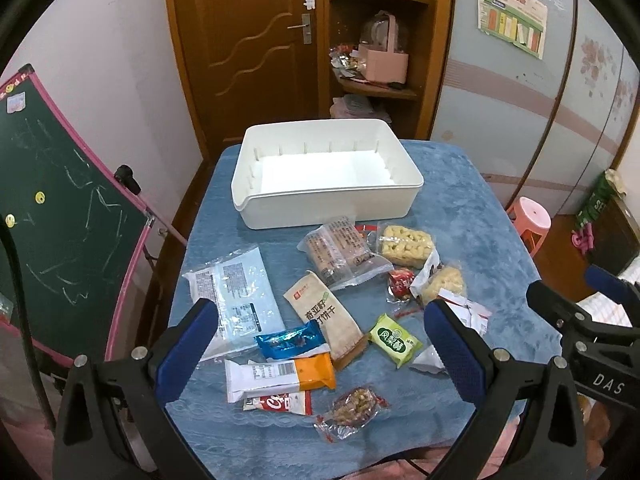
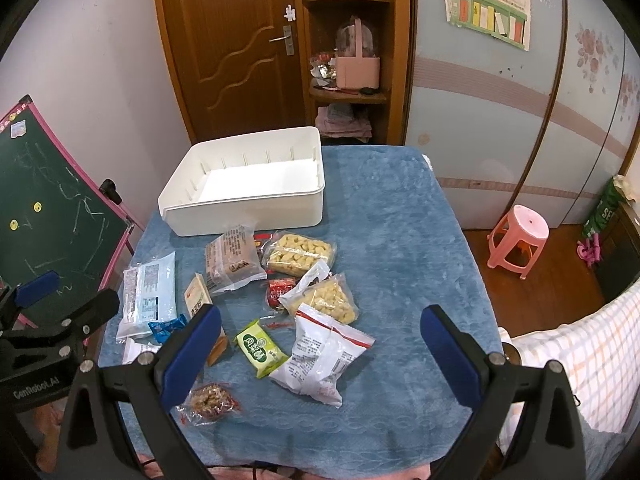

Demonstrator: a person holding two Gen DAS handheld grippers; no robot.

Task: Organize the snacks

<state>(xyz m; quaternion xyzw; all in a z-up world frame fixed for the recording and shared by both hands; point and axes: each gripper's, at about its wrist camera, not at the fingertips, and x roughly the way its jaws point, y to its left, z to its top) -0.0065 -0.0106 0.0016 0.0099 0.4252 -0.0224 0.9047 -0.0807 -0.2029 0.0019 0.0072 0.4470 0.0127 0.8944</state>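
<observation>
Snack packets [image 1: 320, 308] lie scattered before an apparently empty white bin [image 1: 326, 200] on blue cloth [image 1: 472, 216].

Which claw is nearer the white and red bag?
Right. The white and red bag lies between the right claw fingers; the left claw hovers further left, over the orange packet.

Beside the white bin [image 2: 244, 184], the left gripper [image 1: 320, 344] finger hides part of the pale blue packet [image 1: 236, 300]; packet print is too small to read.
</observation>
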